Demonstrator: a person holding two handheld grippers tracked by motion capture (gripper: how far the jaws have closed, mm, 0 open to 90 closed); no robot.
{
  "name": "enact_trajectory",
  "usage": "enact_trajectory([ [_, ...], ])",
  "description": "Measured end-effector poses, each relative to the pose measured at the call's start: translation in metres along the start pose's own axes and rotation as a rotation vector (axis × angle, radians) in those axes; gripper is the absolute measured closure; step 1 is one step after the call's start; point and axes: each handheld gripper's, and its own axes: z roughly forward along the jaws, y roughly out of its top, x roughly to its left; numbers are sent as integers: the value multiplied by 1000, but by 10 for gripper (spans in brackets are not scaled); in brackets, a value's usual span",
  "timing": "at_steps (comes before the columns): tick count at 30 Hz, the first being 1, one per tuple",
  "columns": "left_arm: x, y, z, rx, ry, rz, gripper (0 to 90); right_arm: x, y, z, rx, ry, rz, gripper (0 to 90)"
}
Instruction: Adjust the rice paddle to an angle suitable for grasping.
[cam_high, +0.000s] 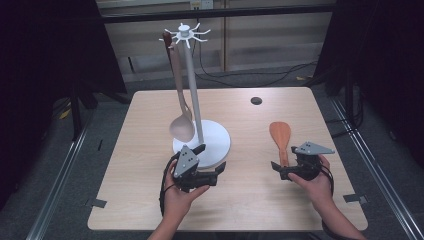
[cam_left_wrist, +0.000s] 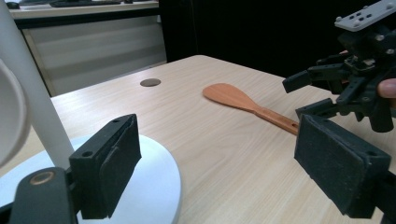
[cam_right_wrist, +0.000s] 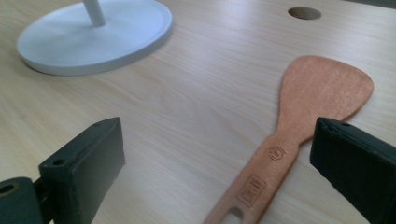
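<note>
A wooden spatula (cam_high: 281, 138) lies flat on the right half of the table (cam_high: 150, 200), its broad blade toward the far side and its handle pointing back toward the person. The right gripper (cam_high: 280, 172) sits at the near end of that handle, held in the person's right hand (cam_high: 312, 182). In the right gripper view the spatula (cam_right_wrist: 299, 126) runs up between the two black jaws, which stand wide apart with the handle lying closer to the right one; neither pad touches the wood, and the handle's slotted end shows at the bottom edge.

The left gripper (cam_high: 215, 167) rests at the near edge of the white round base (cam_high: 220, 140) of a utensil stand (cam_high: 192, 90), held in the left hand (cam_high: 180, 197). Its jaws are also wide open and hold nothing; in the left gripper view the left jaw hangs over the rim of the base (cam_left_wrist: 159, 186), and the spatula (cam_left_wrist: 243, 102) lies farther off with the right gripper (cam_left_wrist: 303, 95) at its handle.

A pale spoon (cam_high: 181, 120) hangs from the top of the stand, its bowl low, just above the base. A small round hole (cam_high: 256, 100) sits in the table's far right part
</note>
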Motion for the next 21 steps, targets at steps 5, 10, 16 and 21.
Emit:
enact_trajectory([
  [5,1,-5,0,22,4,-4,143,-5,-3,6,44,-24,-6,52],
  [10,-1,-7,0,27,1,-10,141,-6,-3,9,68,-55,-4,67],
  [16,-4,-10,0,32,-9,-15,141,-13,-4,14,81,-89,10,132],
  [21,-5,-13,0,41,-21,-9,141,-18,-5,18,97,-94,31,205],
])
